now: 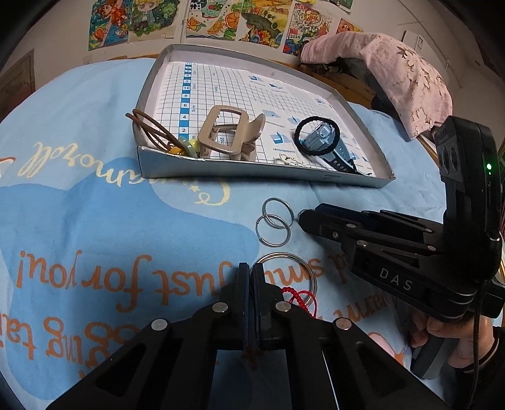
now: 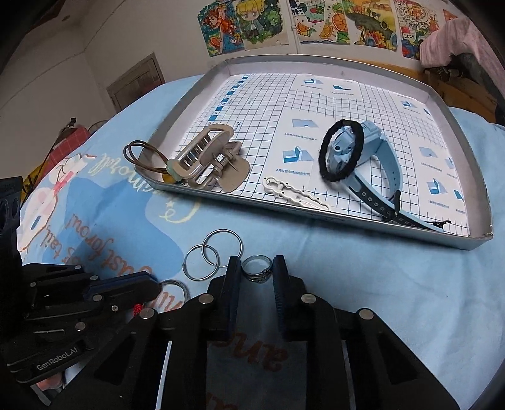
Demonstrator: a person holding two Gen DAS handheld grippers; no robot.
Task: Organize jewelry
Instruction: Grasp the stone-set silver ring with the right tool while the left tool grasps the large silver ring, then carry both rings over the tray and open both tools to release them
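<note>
My left gripper (image 1: pixel 251 268) is shut on the near-left edge of a large metal key ring (image 1: pixel 293 260), which lies on the blue cloth beside a red cord bracelet (image 1: pixel 300 298). My right gripper (image 2: pixel 256 261) is shut on a small dark metal ring (image 2: pixel 257 268), both pads touching its sides. Two linked key rings (image 2: pixel 214 252) lie just left of it. Beyond stands a shallow silver tray (image 2: pixel 347 222) holding a beige hair claw (image 2: pixel 205 157), a brown beaded hair tie (image 2: pixel 142 151), a white clip (image 2: pixel 293 192), a black hair tie (image 2: pixel 341 151) and a blue watch (image 2: pixel 375 167).
A blue printed cloth (image 1: pixel 94 220) covers the surface. A pink cloth (image 1: pixel 394 72) is draped over something dark at the back right. Drawings (image 2: pixel 331 22) hang on the wall behind. A person's hand (image 1: pixel 448 340) holds the right gripper's handle.
</note>
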